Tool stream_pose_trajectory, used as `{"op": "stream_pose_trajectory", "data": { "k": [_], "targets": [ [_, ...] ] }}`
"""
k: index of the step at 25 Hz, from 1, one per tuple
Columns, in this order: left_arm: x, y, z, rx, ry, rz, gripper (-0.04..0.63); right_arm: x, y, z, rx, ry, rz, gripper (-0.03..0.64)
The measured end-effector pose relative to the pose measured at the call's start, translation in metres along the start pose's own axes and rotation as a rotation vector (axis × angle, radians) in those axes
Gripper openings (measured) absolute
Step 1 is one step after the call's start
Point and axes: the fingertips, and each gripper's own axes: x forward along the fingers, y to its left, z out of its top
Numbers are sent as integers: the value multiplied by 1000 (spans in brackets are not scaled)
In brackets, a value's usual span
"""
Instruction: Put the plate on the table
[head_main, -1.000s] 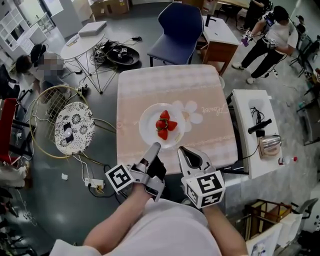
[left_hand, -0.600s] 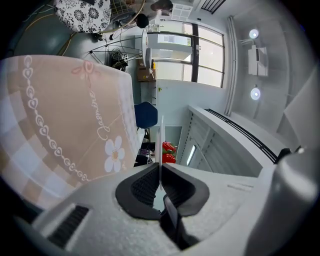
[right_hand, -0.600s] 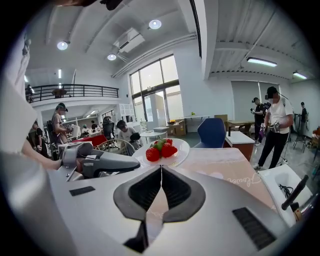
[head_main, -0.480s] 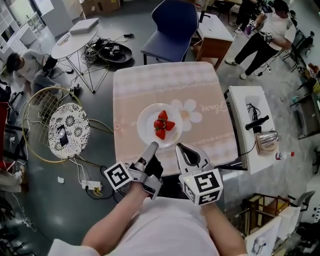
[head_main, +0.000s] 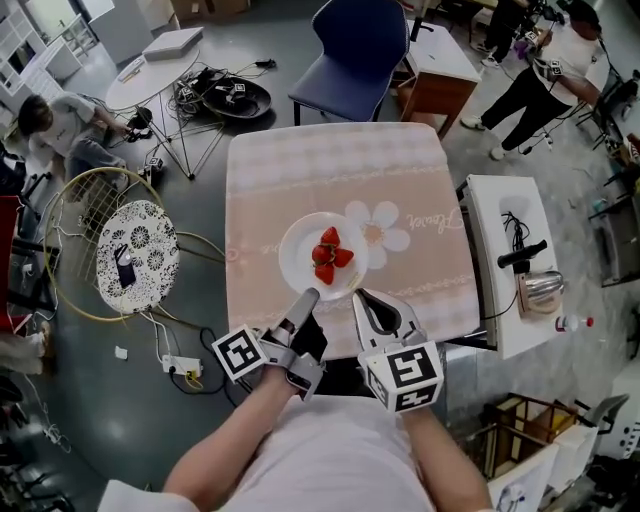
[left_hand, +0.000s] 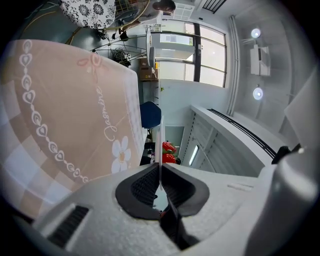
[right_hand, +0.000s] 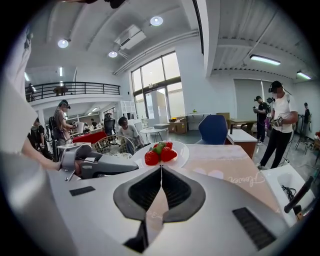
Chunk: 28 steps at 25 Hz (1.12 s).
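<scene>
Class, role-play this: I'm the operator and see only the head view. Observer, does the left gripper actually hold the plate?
Observer: Yes. Its own view shows the left gripper with jaws shut on the thin rim of the plate.
Operator: And the other one?
Observer: Its view shows the right gripper with jaws together, nothing between them.
Operator: Is the plate down?
Observer: Seemingly not: the left gripper view shows a gap between plate and tablecloth.

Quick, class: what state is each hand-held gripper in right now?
Left hand-held gripper: closed on the rim of the plate.
Right hand-held gripper: closed, nothing between its jaws.
</scene>
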Motion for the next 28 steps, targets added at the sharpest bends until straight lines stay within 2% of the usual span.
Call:
{"op": "stream_pose_trajectory", "data": {
  "k": [16,24,28],
  "targets": [
    [51,52,6,-10,5,82,17,42,-52,-16,23,29,36,5],
    [64,82,1,-40,19,141,17,67,-62,-30,32,73,61,5],
    [65,97,3,-24,21,175,17,71,-64,-37,34,99,74,5]
  ]
}}
